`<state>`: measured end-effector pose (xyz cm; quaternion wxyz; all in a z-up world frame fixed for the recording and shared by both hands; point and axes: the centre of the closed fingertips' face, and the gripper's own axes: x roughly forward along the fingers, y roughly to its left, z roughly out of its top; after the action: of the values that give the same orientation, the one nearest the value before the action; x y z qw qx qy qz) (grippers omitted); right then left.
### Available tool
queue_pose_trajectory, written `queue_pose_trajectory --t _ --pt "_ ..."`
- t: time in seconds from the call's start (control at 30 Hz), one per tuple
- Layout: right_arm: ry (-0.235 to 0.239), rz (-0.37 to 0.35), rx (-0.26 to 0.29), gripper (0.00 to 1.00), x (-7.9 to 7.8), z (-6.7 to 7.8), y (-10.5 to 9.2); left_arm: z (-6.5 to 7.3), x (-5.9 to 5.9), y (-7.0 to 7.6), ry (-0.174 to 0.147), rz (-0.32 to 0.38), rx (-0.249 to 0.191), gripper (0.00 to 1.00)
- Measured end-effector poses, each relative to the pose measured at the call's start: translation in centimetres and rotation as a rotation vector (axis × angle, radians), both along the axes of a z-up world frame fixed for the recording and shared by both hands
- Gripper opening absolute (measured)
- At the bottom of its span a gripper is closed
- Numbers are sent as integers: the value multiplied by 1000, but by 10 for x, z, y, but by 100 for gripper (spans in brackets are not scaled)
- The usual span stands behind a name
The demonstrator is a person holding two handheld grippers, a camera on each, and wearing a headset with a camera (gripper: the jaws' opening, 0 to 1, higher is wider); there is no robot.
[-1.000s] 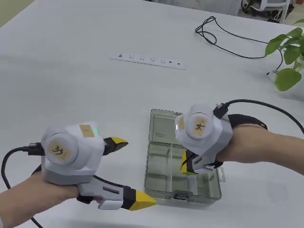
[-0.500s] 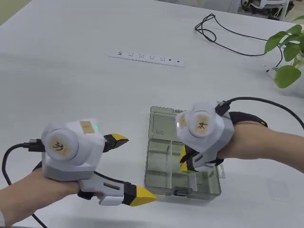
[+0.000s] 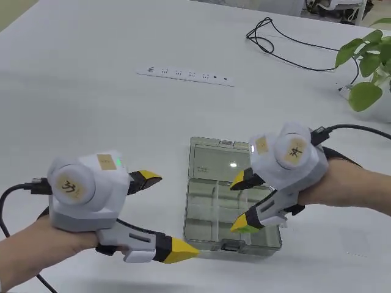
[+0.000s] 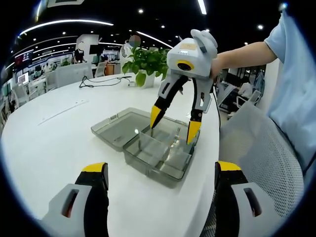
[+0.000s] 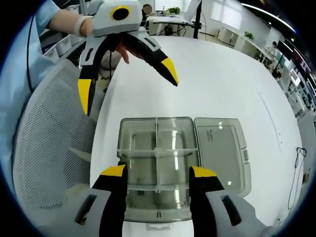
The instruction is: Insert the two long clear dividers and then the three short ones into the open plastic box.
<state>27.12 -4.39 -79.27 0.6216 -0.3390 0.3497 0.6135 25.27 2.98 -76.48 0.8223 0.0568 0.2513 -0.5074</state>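
Several clear plastic dividers (image 5: 156, 148) already stand in the open grey-tinted plastic box (image 3: 211, 162) on the white desk (image 3: 91, 91). My left tool (image 3: 170, 213) and right tool (image 3: 237, 207) gape empty; I judge little remains.

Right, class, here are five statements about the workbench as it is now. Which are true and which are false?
1. The plastic box has its lid shut. False: the lid lies open, flat on the table behind the base.
2. The left gripper and the right gripper are both open and hold nothing. True.
3. The right gripper hangs over the box. True.
4. The power strip lies between the box and the person. False: it lies beyond the box, on the far side from the person.
5. Clear dividers stand inside the box. True.
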Motion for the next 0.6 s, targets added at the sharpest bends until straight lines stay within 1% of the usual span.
queue_pose_trajectory --t 0.03,0.07,0.17,0.2,0.23,0.3,0.37,0.47,0.6 --pt "7 -10 16 57 -1 1 0 1 0 0 -1 -1 0 91" --pt "19 -20 20 61 -3 1 -1 1 -1 -1 -2 -4 2 91" --pt "9 -36 81 67 -5 7 -1 3 -2 -1 -6 -12 3 91" --pt "19 -43 103 69 -7 9 0 3 -2 -1 -7 -14 3 91" --pt "24 -55 115 72 -8 10 -1 3 -2 -1 -8 -14 3 91" --pt "15 -56 146 79 -10 13 -2 4 -1 0 -12 -11 3 91" --pt "17 -67 151 84 -13 12 -7 5 0 0 -11 -7 0 92" --pt "21 -84 163 88 -15 12 -11 6 0 1 -13 -4 -2 92" --pt "11 -142 194 96 -13 13 -21 6 -1 3 -9 2 -6 92"
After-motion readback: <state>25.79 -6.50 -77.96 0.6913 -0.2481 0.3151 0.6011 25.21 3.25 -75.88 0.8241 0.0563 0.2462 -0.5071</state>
